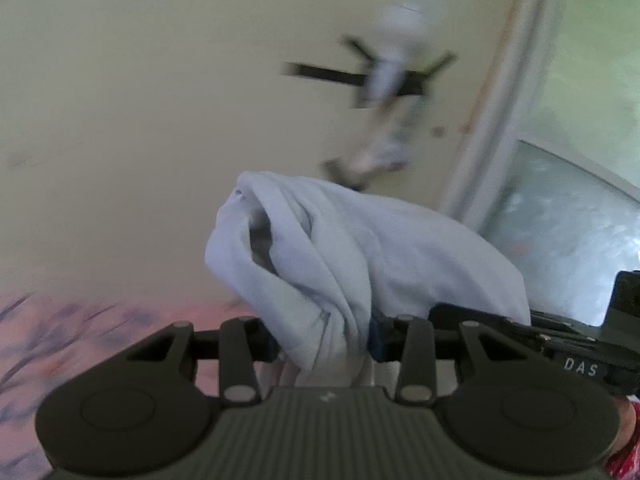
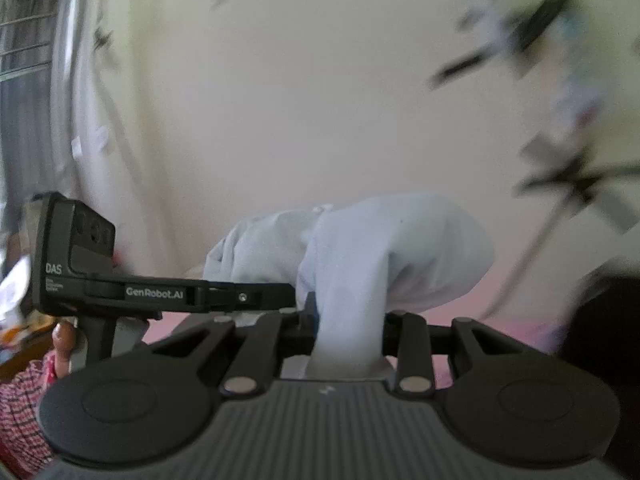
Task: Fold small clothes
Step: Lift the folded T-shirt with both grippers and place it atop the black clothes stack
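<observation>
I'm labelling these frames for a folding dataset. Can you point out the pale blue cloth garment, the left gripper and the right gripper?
pale blue cloth garment point(image 1: 360, 248): left wrist view, bunched folds above the jaws.
left gripper point(image 1: 324, 340): left wrist view, between its fingertips, cloth pinched there.
right gripper point(image 2: 348, 332): right wrist view, between its fingertips, cloth pinched there.

Domestic interior, probably a bedroom. A cream plastered wall fills most of both views, with a blurred black wall bracket carrying pale hanging items at about 1 o'clock in the left wrist view. A pink patterned bedspread lies at 8 o'clock. A pale door frame and grey floor appear at 3 o'clock. In the right wrist view, a barred window stands at 10 o'clock beside a white hanging cloth.
</observation>
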